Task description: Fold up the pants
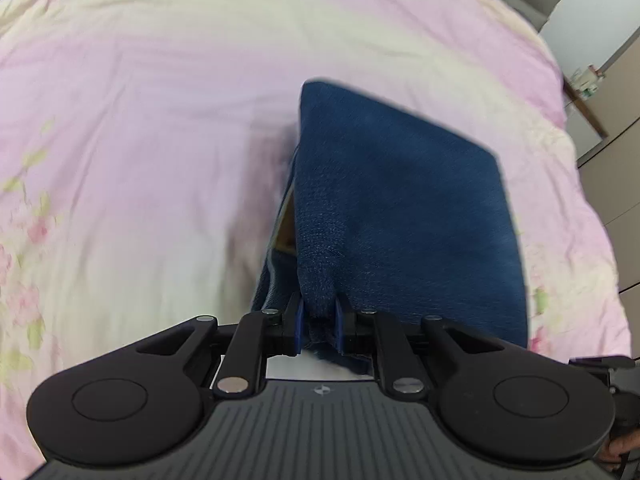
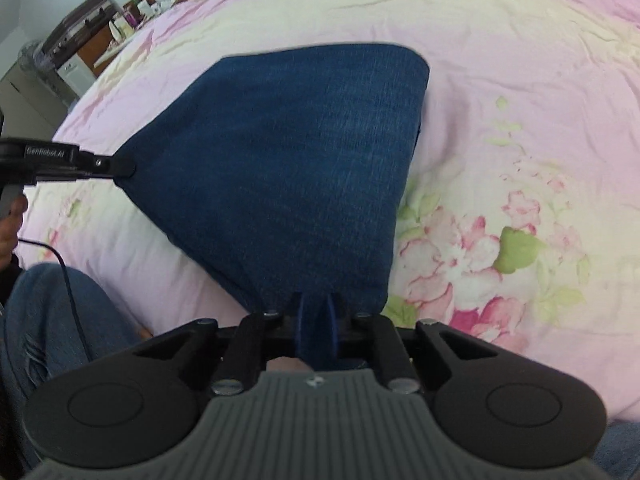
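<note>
A: What did the left wrist camera show?

B: The left gripper (image 1: pixel 319 322) was clamped on a bunched corner of the dark blue pants (image 1: pixel 404 208). Its blue pads (image 1: pixel 298 326) stood close together with denim squeezed between them. From there the folded pants spread up and to the right, lifted off the pink flowered bedspread (image 1: pixel 140 120). A paler inner layer showed along the left edge of the fold.

A: Anything else in that view?

B: At the right edge a wardrobe (image 1: pixel 616 184) stood beside the bed, and part of a hand (image 1: pixel 618 446) showed at the lower right corner.

A: And the right wrist camera?

B: The right gripper (image 2: pixel 316 320) was also pinched narrow on a fold of the pants (image 2: pixel 288 152), the cloth pressed between its pads. The pants stretched as a taut sheet above the bedspread (image 2: pixel 520 80). At the far left corner of that sheet the left gripper (image 2: pixel 124 168) gripped the cloth, reaching in from the left edge.

A: And the person?

B: A knee in blue jeans (image 2: pixel 52 312) showed at the lower left, with a thin black cable (image 2: pixel 66 276) across it. Cluttered furniture (image 2: pixel 84 40) stood beyond the bed, too blurred to name.
</note>
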